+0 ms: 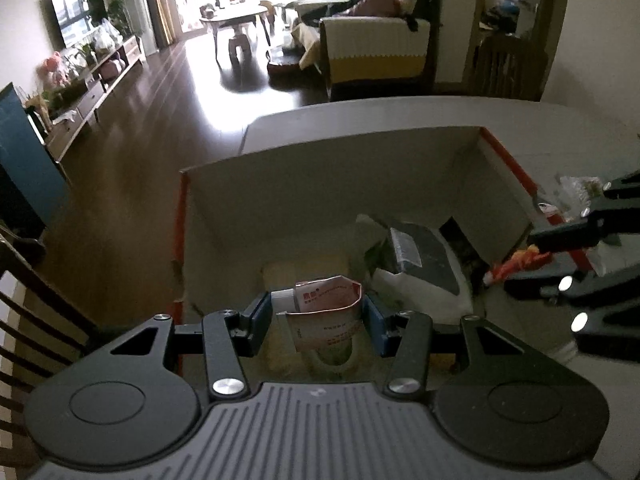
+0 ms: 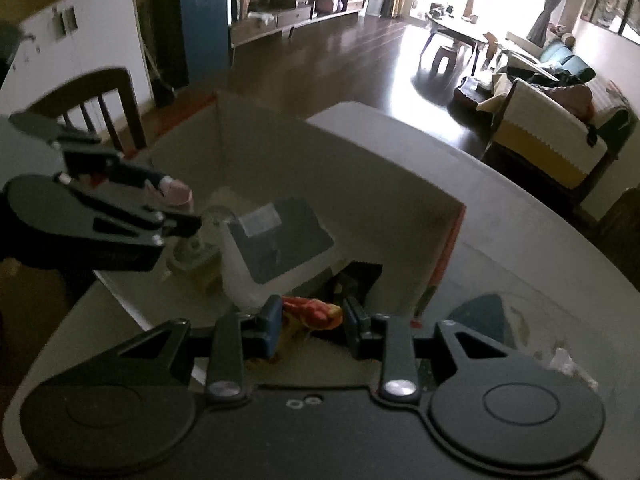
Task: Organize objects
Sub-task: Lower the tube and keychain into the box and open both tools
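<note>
Hovering over the open cardboard box (image 1: pixel 320 184) so both loads drop inside: left gripper (image 1: pixel 318 316) clenched on a crumpled tube (image 1: pixel 328 300), right gripper (image 2: pixel 310 320) grasping a red-and-yellow packet (image 2: pixel 314 312) above the box's near corner.
</note>
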`<state>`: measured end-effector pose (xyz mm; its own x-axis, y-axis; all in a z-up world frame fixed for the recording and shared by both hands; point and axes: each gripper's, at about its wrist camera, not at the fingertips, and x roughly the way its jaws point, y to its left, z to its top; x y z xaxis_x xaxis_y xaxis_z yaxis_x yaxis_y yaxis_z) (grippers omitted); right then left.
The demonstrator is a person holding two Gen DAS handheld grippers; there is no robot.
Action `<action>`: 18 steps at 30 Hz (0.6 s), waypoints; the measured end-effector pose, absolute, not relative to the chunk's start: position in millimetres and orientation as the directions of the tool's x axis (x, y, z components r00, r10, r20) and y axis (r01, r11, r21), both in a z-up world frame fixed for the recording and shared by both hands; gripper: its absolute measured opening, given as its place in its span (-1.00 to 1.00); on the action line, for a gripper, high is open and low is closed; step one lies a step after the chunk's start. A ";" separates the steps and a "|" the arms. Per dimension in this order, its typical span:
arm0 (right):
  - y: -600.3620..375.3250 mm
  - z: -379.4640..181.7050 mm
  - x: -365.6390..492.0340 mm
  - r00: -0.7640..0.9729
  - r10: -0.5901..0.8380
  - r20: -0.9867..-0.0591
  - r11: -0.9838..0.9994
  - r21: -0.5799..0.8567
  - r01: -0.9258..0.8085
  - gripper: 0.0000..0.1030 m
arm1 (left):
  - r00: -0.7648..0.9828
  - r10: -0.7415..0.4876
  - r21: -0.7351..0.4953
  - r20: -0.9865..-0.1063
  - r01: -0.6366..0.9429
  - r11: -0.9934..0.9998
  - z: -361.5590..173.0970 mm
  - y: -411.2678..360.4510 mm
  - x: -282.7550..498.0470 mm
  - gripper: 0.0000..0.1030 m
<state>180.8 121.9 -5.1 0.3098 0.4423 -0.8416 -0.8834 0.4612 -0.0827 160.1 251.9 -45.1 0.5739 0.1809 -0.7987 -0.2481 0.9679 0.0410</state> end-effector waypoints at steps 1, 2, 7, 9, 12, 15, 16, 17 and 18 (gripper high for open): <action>122.4 -8.6 182.8 0.306 0.434 -0.848 0.460 -0.084 -0.884 -0.39 | 0.573 0.176 0.040 -0.800 -0.243 0.969 -48.0 251.3 161.6 -0.05; 124.0 -11.5 182.9 0.304 0.425 -0.853 0.459 -0.086 -0.884 -0.39 | 0.572 0.176 0.044 -0.801 -0.237 0.970 -50.6 250.5 164.4 -0.05; 129.7 -26.0 185.3 0.308 0.386 -0.870 0.461 -0.107 -0.881 -0.38 | 0.545 0.176 0.051 -0.820 -0.237 0.970 -63.1 254.2 174.7 -0.05; 130.6 -30.1 185.1 0.304 0.377 -0.875 0.460 -0.108 -0.881 -0.38 | 0.529 0.170 0.048 -0.832 -0.236 0.970 -68.8 256.5 177.8 -0.05; 130.4 -34.3 186.3 0.294 0.367 -0.882 0.461 -0.102 -0.882 -0.37 | 0.508 0.147 0.030 -0.849 -0.231 0.972 -75.8 258.3 181.9 -0.05; 128.8 -36.3 188.6 0.284 0.366 -0.886 0.465 -0.090 -0.880 -0.36 | 0.510 0.139 0.030 -0.849 -0.217 0.976 -76.5 256.7 183.9 -0.04; 129.0 -36.6 189.2 0.284 0.364 -0.887 0.466 -0.090 -0.880 -0.35 | 0.509 0.133 0.025 -0.850 -0.214 0.977 -77.4 256.7 184.6 -0.04; 128.9 -36.9 189.5 0.283 0.363 -0.888 0.466 -0.091 -0.880 -0.35 | 0.508 0.128 0.020 -0.852 -0.211 0.977 -77.9 256.2 185.1 -0.05; 128.6 -37.0 190.0 0.279 0.362 -0.889 0.465 -0.087 -0.881 -0.35 | 0.508 0.123 0.017 -0.853 -0.209 0.978 -78.3 255.5 185.1 -0.05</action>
<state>190.0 128.6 -37.0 0.2793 0.3623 -0.8892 -0.8810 0.4649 -0.0873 185.1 255.5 -78.3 0.5077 0.1234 -0.8526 -0.2092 0.9777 0.0169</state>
